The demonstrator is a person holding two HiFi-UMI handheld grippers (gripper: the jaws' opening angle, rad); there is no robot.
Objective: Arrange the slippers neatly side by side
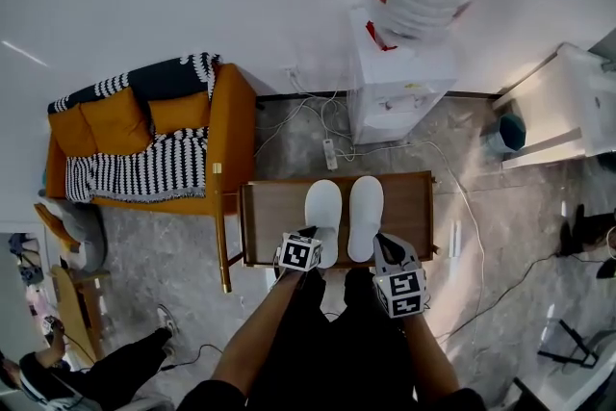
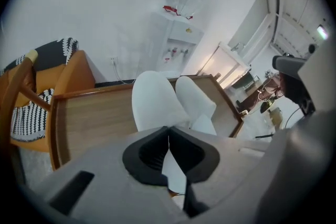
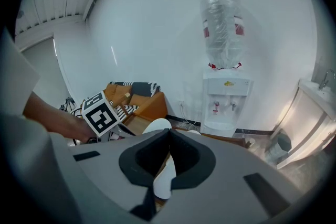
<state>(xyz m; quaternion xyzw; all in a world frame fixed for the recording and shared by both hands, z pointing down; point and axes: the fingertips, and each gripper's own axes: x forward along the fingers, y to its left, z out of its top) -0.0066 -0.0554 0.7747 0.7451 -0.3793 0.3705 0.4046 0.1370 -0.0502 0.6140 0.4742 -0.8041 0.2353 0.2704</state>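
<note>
White, soft, round-toed left slipper and right slipper are laid side by side on the wooden tabletop. Each heel is pinched by the closed left tool or right tool.

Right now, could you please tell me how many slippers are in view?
2. Both white, side by side on the wooden table: the left slipper in the left gripper, the right slipper in the right gripper. None seems hidden.
</note>
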